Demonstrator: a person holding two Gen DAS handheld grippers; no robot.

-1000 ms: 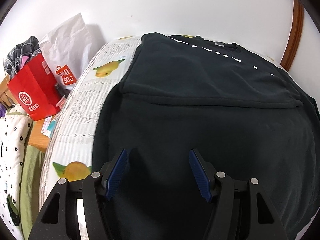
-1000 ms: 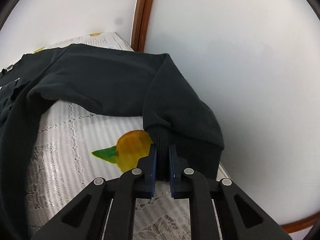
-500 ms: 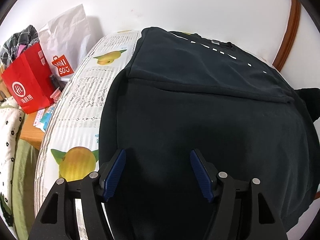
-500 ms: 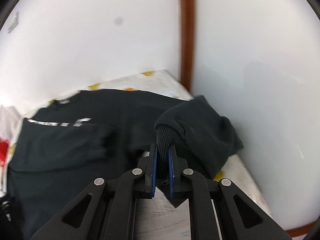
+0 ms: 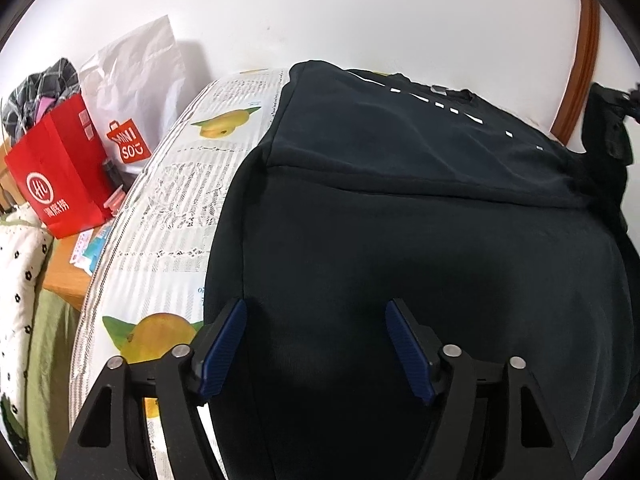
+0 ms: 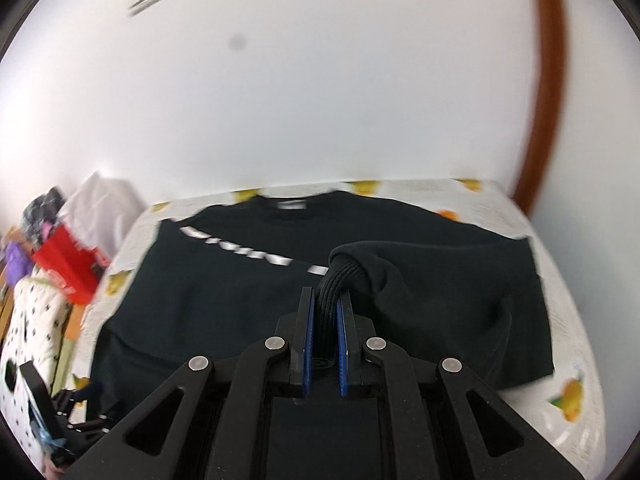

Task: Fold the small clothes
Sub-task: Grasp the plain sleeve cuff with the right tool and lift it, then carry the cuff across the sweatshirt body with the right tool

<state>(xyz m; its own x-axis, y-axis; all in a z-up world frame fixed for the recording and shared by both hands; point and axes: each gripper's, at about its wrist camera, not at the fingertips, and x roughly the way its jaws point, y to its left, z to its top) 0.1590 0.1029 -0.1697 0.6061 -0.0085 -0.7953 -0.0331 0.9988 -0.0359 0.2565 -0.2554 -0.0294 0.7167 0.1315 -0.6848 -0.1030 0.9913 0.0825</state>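
A black sweatshirt point(image 5: 400, 208) with white lettering lies spread on the lemon-print tablecloth point(image 5: 168, 216), one sleeve folded across its chest. My left gripper point(image 5: 316, 320) hovers over the lower body of the sweatshirt, its jaws opening, nothing pinched between the blue pads point(image 5: 224, 344). In the right wrist view the same sweatshirt point(image 6: 224, 280) lies ahead, and my right gripper point(image 6: 326, 300) is shut on the ribbed cuff point(image 6: 340, 276) of the other sleeve, lifted above the chest. That raised sleeve point(image 5: 608, 128) shows at the far right of the left wrist view.
A red paper bag point(image 5: 56, 184) and a white shopping bag point(image 5: 136, 92) stand off the table's left end, with a dotted white cloth point(image 5: 16, 288) below them. White walls and a brown wooden strip point(image 6: 544, 80) close the far side.
My right gripper has carried the sleeve cuff up from the table's right edge and inward over the sweatshirt's chest. My left gripper's jaws have spread a little wider; it stayed in place.
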